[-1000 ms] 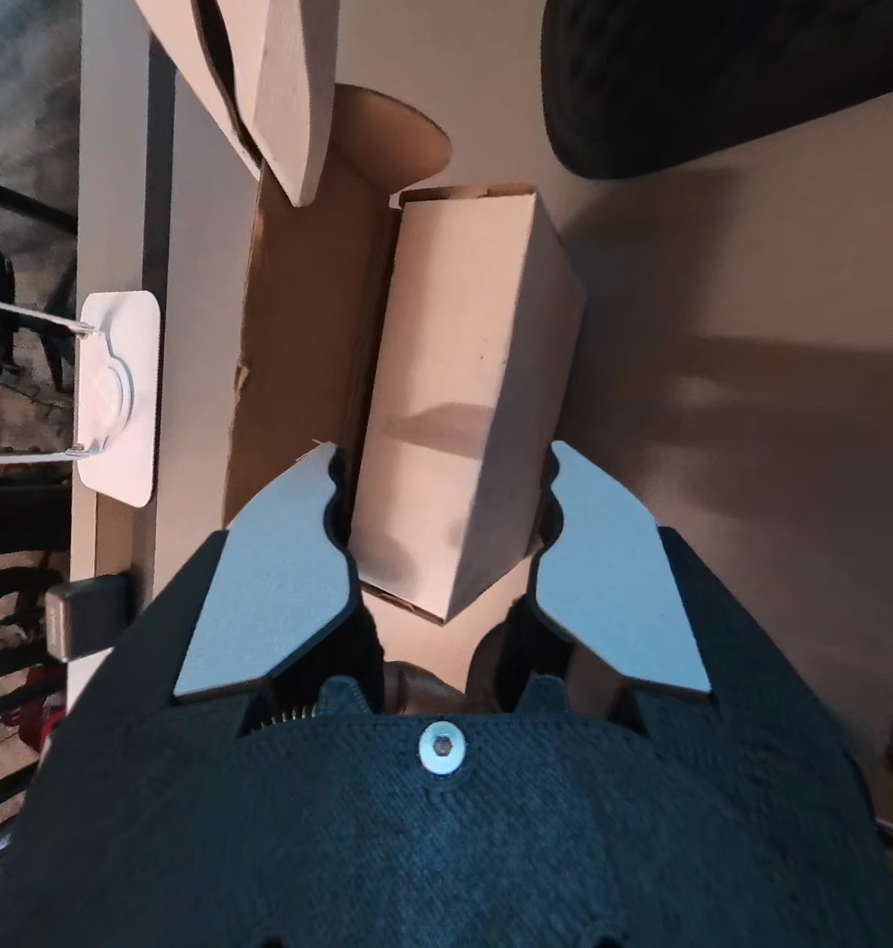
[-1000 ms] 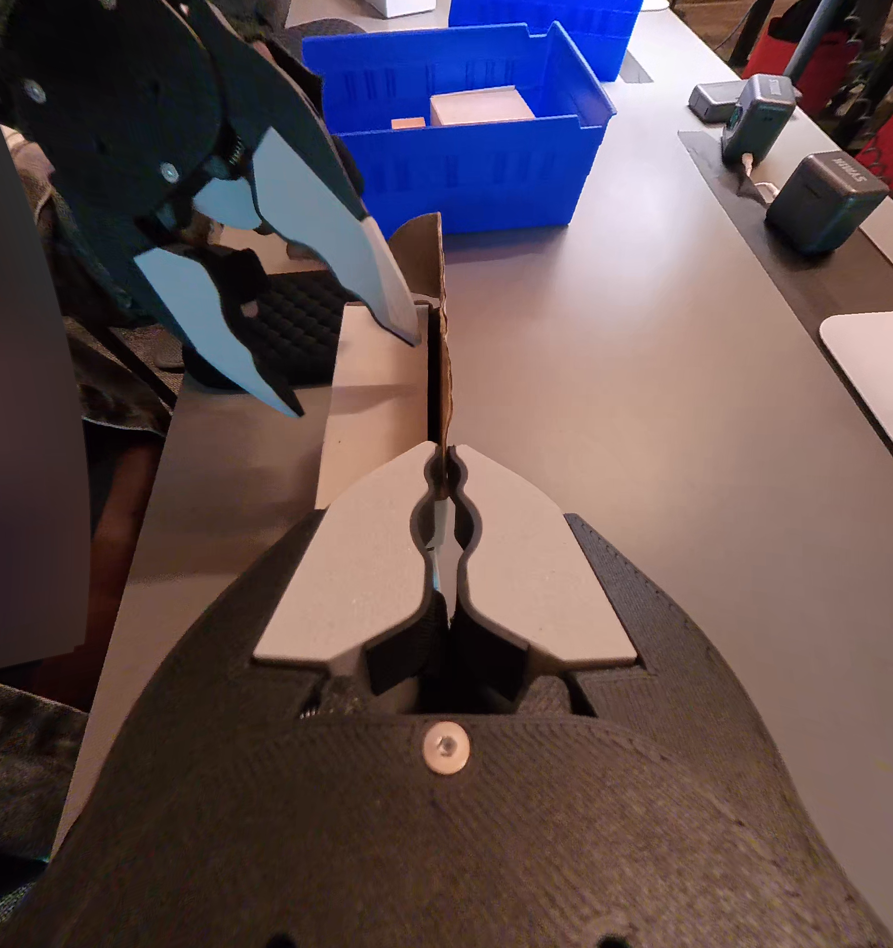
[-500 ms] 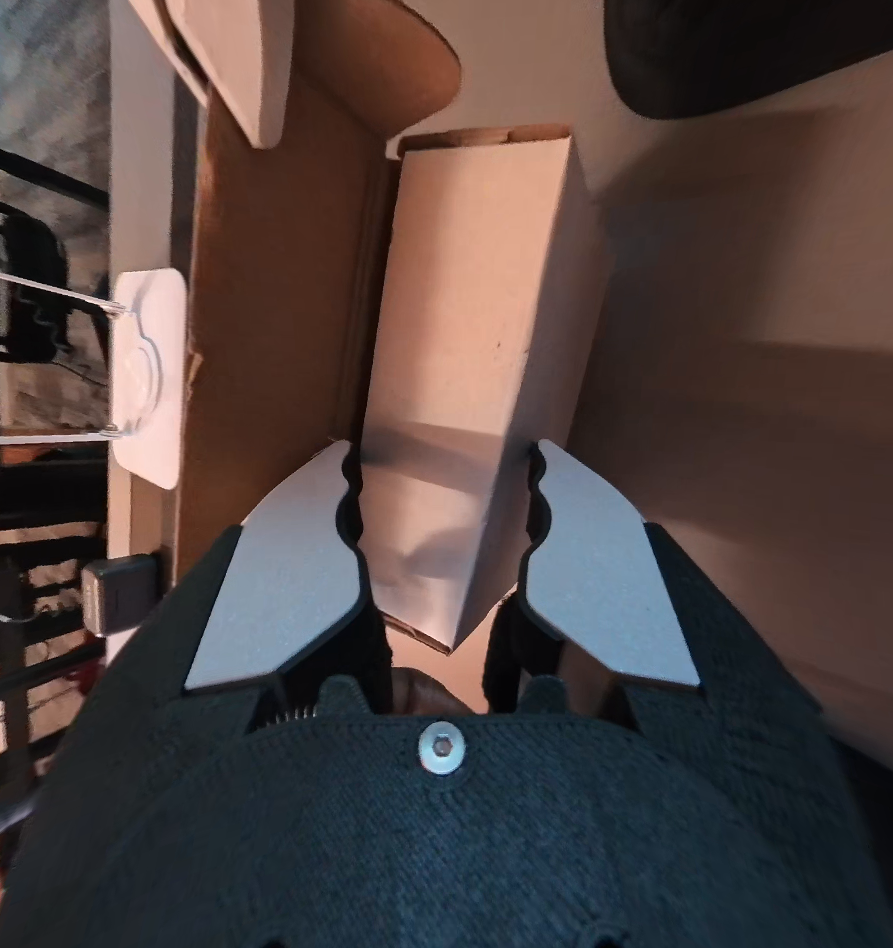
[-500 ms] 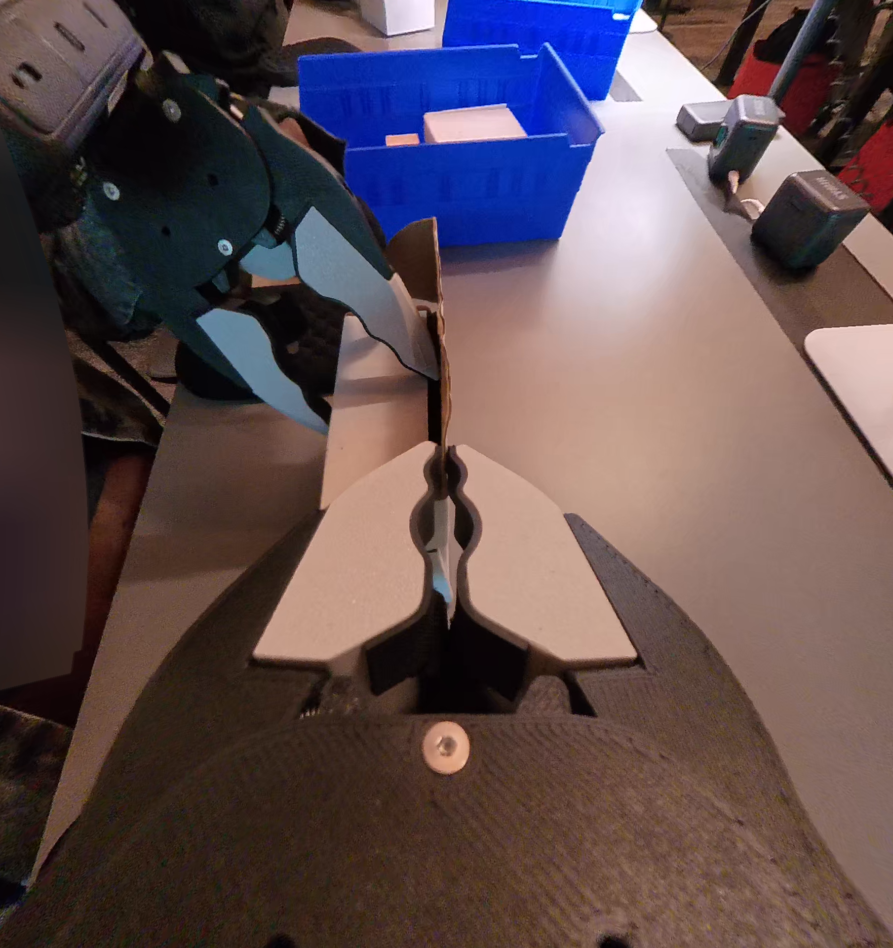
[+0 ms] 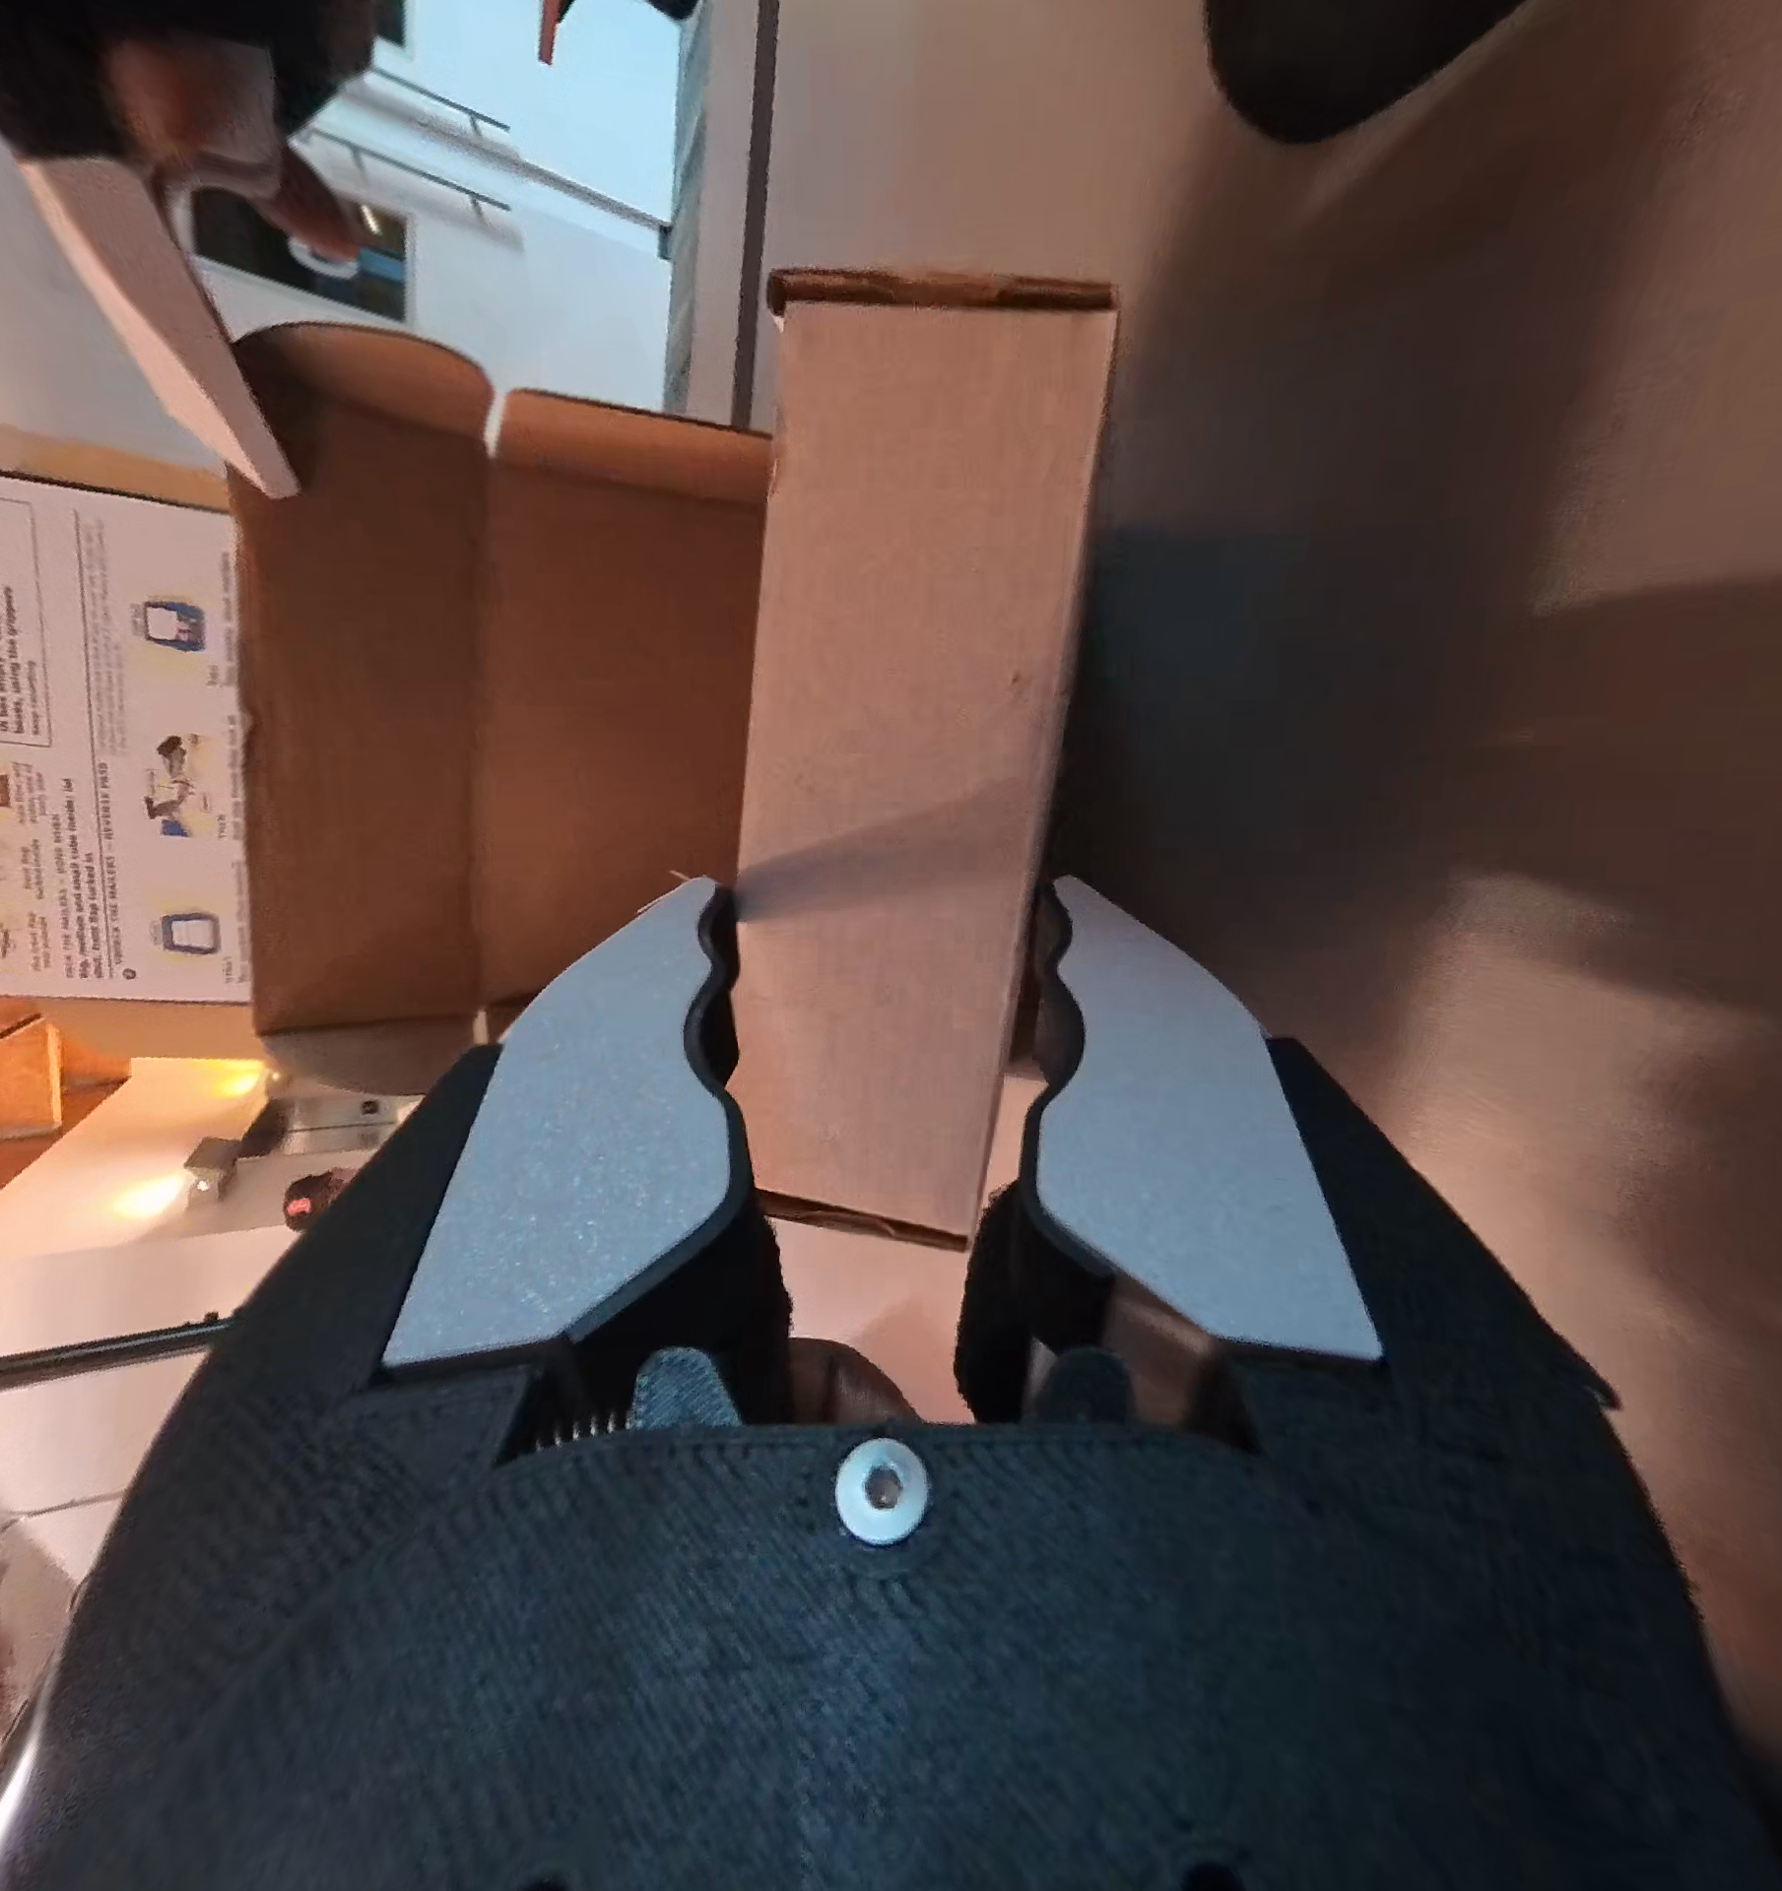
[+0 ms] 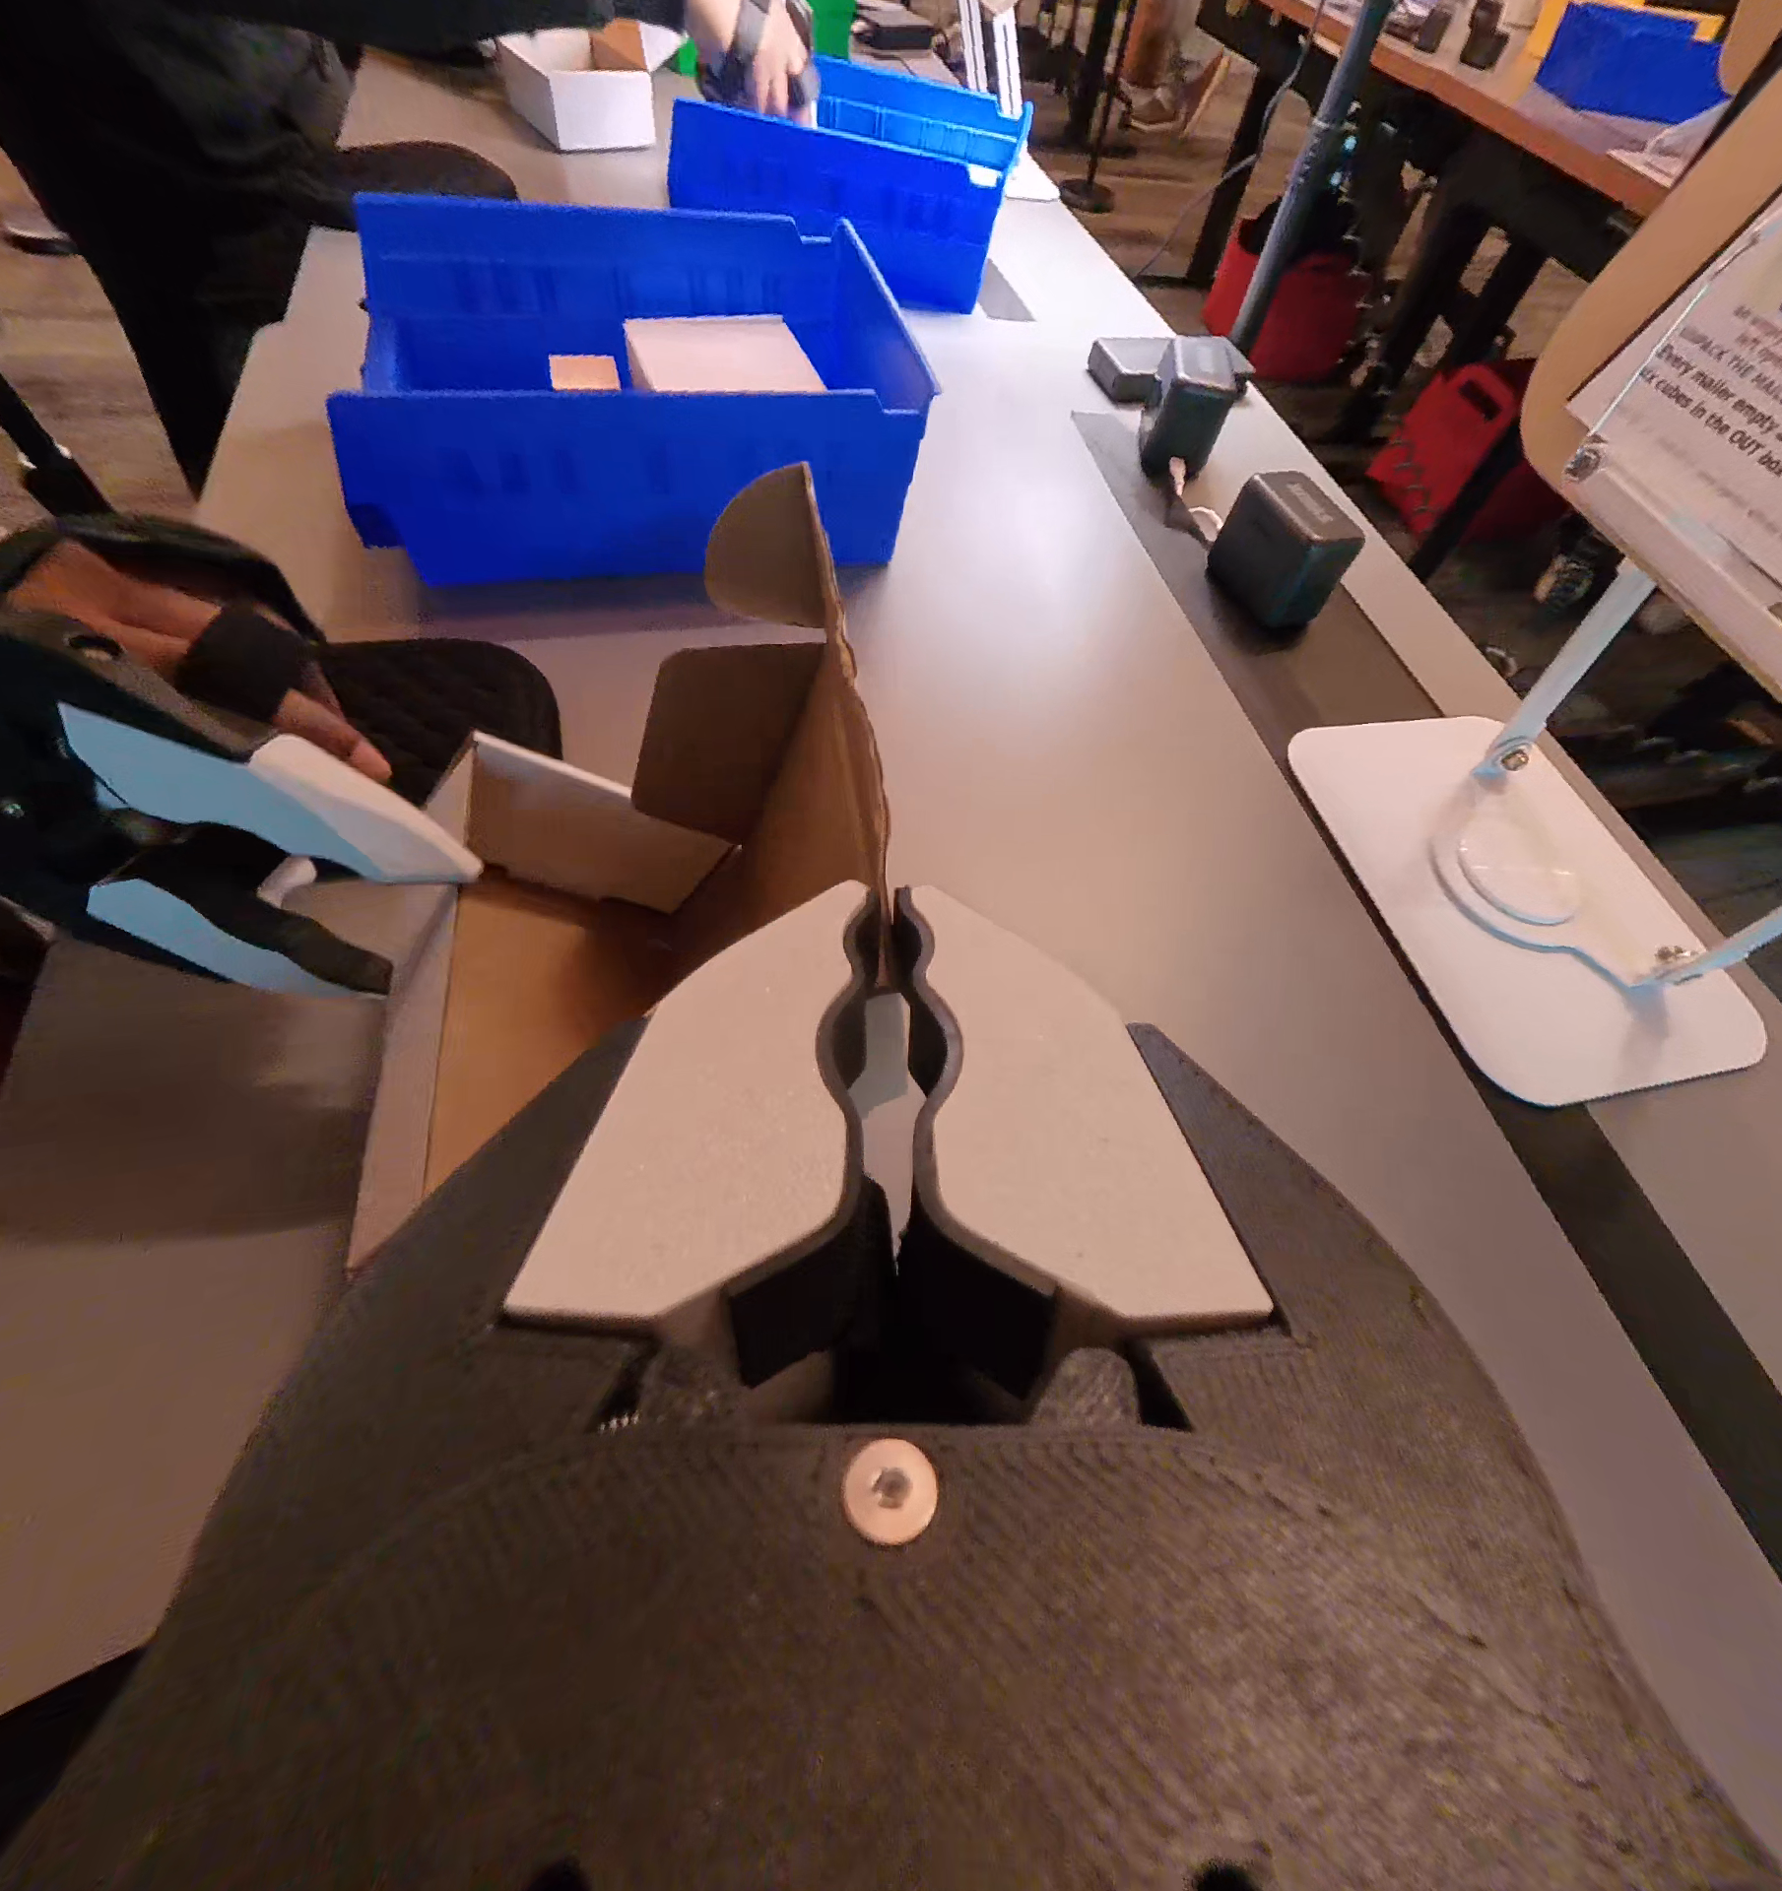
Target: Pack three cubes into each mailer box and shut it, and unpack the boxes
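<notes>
**Right tool pinching the mailer lid, left tool straddling the front wall**

The right tool (image 6: 892, 921) is clamped on the thin lid (image 6: 845, 737) of the mailer box (image 6: 549, 972), centre frame on the counter (image 6: 1122, 819). The left tool (image 5: 881, 957) sits apart around the front wall (image 5: 917, 716); actual contact is unclear. It's light corrugated card, likely to bend easily, so I'd grip near the folds, not mid-panel.

mailer box (image 6: 764, 778): matt brown cardboard | my fingers (image 6: 723, 1115): grainy matt grey | bin (image 6: 620, 471): glossy blue plastic | table (image 6: 1071, 819): smooth grey
</notes>
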`<state>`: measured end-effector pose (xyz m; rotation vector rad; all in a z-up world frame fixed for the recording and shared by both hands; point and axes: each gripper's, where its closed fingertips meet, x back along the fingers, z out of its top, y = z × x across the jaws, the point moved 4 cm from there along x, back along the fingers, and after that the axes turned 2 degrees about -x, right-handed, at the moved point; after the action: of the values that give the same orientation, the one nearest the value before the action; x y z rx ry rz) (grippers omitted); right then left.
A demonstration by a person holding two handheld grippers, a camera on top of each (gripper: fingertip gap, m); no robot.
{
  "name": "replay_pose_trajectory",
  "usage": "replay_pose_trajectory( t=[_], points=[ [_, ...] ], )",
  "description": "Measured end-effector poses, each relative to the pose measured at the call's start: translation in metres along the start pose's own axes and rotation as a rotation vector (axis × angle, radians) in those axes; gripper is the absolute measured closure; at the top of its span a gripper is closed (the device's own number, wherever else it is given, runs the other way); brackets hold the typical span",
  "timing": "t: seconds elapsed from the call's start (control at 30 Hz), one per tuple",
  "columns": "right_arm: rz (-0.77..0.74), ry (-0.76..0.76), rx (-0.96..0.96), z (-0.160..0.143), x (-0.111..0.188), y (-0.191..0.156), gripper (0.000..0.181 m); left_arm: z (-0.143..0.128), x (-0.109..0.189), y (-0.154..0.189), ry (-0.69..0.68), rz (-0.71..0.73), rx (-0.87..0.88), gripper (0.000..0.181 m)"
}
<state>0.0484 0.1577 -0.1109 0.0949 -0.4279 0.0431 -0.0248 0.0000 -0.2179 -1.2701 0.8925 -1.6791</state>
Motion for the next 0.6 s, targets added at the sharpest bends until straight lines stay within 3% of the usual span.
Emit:
replay_pose_trajectory(
  t=[0.27,0.4,0.6],
  points=[
    [0.010,0.018,0.000,0.005,0.003,0.007,0.179,0.001,0.006,0.026,0.028,-0.144,0.065,0.139],
    [-0.064,-0.046,0.040,0.000,-0.004,0.018,0.180,-0.005,-0.005,0.033,0.000,-0.162,0.063,0.157],
    [-0.162,-0.167,0.129,-0.018,-0.029,0.035,0.178,0.001,-0.013,0.031,-0.004,-0.181,0.058,0.162]
  ],
)
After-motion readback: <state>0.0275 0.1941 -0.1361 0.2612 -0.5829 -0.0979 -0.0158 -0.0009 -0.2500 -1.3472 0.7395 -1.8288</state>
